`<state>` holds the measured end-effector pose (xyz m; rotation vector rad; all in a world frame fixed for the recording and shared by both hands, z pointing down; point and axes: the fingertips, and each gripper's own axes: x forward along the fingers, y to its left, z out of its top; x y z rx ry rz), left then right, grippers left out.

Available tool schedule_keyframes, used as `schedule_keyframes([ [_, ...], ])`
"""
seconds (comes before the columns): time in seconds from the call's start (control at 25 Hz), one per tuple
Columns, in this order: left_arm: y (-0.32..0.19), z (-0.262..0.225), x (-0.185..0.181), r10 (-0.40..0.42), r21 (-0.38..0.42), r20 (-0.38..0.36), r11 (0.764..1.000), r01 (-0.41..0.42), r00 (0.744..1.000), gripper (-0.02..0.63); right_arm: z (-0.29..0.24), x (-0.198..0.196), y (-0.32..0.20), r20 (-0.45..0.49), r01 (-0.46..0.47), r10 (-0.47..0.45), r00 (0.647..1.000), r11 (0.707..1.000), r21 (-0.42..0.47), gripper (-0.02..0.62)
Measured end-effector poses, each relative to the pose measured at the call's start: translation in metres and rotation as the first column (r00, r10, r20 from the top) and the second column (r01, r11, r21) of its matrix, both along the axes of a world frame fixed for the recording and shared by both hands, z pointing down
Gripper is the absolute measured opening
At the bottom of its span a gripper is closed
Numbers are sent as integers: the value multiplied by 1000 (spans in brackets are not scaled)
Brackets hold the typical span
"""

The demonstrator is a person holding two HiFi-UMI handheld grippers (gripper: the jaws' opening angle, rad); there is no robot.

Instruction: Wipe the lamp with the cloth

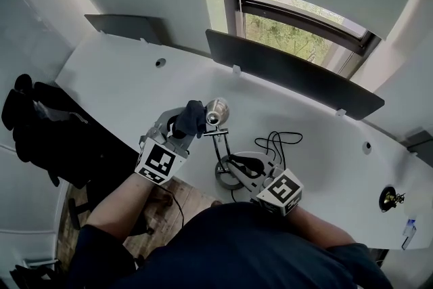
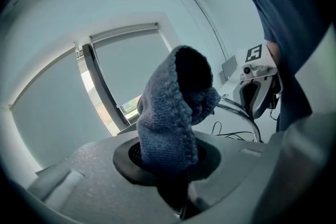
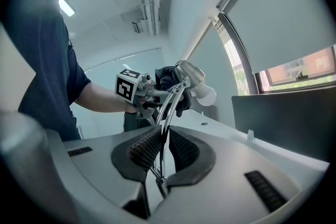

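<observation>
A small chrome desk lamp (image 1: pixel 218 112) stands on the white desk (image 1: pixel 122 88), with a round base (image 1: pixel 228 179) and thin metal arm (image 3: pixel 167 107). Its head with a white bulb (image 3: pixel 202 93) points away. My left gripper (image 1: pixel 184 128) is shut on a dark blue knitted cloth (image 1: pixel 191 117), which touches the left side of the lamp head. In the left gripper view the cloth (image 2: pixel 170 113) sticks up between the jaws. My right gripper (image 1: pixel 238 166) is shut on the lamp's arm just above the base, holding it between the ribbed pads (image 3: pixel 145 147).
A black cable (image 1: pixel 277 143) loops on the desk right of the lamp. Dark partition panels (image 1: pixel 291 74) stand along the desk's far edge below a window. A black chair (image 1: pixel 40 128) sits at the left. A small brass fitting (image 1: pixel 391 198) lies at the far right.
</observation>
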<state>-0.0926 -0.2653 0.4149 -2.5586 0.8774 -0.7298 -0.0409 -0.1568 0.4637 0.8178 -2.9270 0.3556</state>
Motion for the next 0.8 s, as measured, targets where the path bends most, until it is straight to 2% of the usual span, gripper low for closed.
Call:
schedule_keyframes([
  [0.4, 10, -34, 4, 18, 95, 55, 995, -23, 998, 80, -1, -1, -1, 22, 3, -2, 1000, 1000, -9, 49],
  [0.8, -16, -32, 12, 26, 187, 246, 980, -74, 969, 80, -3, -4, -1, 29, 19, -19, 999, 1000, -6, 49],
])
